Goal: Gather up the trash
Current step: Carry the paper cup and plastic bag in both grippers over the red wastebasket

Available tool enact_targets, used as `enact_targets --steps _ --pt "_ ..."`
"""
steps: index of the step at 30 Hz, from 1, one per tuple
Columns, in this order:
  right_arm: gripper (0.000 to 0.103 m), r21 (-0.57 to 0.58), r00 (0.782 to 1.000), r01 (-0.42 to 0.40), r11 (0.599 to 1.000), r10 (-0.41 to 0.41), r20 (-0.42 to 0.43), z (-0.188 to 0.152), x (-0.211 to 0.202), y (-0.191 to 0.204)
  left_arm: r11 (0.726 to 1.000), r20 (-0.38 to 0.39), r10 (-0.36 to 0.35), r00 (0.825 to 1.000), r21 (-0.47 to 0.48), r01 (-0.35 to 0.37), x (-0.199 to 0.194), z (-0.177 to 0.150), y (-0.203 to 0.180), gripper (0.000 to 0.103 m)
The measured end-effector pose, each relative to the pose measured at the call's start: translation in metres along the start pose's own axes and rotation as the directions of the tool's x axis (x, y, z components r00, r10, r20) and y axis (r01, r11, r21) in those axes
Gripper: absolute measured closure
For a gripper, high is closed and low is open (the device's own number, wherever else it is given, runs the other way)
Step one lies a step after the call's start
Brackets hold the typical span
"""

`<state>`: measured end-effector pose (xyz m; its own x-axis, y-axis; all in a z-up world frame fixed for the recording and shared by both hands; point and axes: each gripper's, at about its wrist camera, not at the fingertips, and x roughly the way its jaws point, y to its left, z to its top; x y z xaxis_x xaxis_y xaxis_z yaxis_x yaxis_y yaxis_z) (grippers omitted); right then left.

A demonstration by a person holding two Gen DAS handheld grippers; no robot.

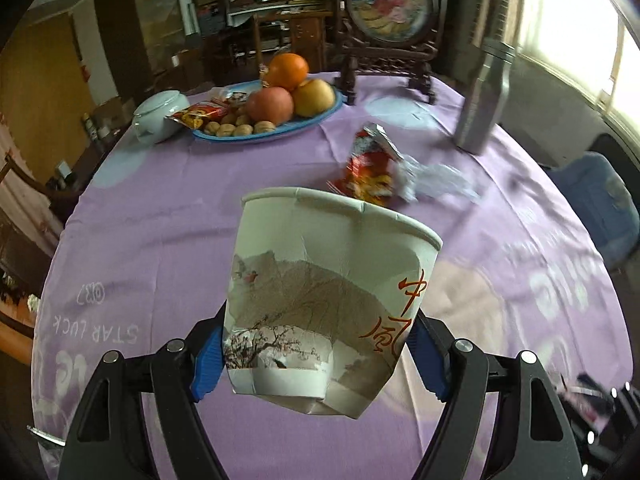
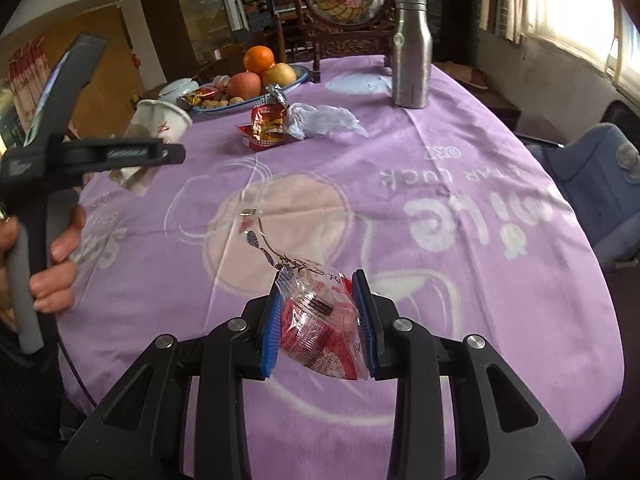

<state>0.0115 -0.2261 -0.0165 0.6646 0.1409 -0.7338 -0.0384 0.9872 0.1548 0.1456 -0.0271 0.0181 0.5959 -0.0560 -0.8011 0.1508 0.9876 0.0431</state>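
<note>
L gripper [image 1: 316, 356] was clamped on a crumpled paper cup [image 1: 332, 292], blue pads [image 1: 208, 364] pressing the cup's lower sides, rim tipped up toward 12 o'clock; cup was white w/ a mountain-and-blossom print and red characters, base crushed in. It hung above the purple tablecloth [image 1: 160, 220], not touching it. R gripper [image 2: 320, 328] was clamped on a clear snack wrapper [image 2: 320, 328] w/ red print, blue pads on both sides, a clear tail of the wrapper trailing off toward 11 o'clock over the cloth. In R wrist view the L gripper sat at 9 o'clock, a hand [image 2: 56, 264] wrapped around its grey handle, cup showing behind it. More trash on the table: a red foil snack bag [image 1: 368, 168] at 1 o'clock past the cup, touching a wad of clear plastic [image 1: 436, 178] on its right. At 11 o'clock a blue plate [image 1: 276, 132] held an orange [image 1: 288, 70], two apples, walnuts and small red packets; a pale lidded pot [image 1: 158, 114] stood just beside the plate's left end. A steel bottle [image 1: 484, 96] stood upright at 2 o'clock. A carved wooden stand w/ a round embroidered panel [image 1: 390, 4] stood at 12 o'clock at the far table edge. A blue chair [image 2: 592, 184] sat at 3 o'clock beside the table.
</note>
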Motion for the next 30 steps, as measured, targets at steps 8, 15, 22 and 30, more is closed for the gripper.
enact_targets --steps 8,15,22,30 --pt "0.069 0.076 0.999 0.034 0.997 -0.036 0.028 -0.026 -0.030 -0.025 0.996 -0.021 -0.063 0.998 0.057 0.064 -0.018 -0.029 -0.028 0.026" --pt "0.069 0.147 0.996 0.064 0.987 -0.073 0.055 -0.048 -0.059 -0.051 0.977 -0.030 -0.148 0.988 0.149 0.151 -0.039 -0.058 -0.072 0.026" --pt "0.069 0.171 0.993 0.076 0.982 -0.090 0.081 -0.065 -0.080 -0.062 0.945 -0.048 -0.212 0.976 0.245 0.217 -0.060 -0.082 -0.112 0.026" --pt "0.069 0.217 0.988 0.100 0.971 -0.123 0.097 -0.089 -0.105 -0.082 0.896 -0.072 -0.269 0.960 0.348 0.277 -0.078 -0.111 -0.153 0.026"
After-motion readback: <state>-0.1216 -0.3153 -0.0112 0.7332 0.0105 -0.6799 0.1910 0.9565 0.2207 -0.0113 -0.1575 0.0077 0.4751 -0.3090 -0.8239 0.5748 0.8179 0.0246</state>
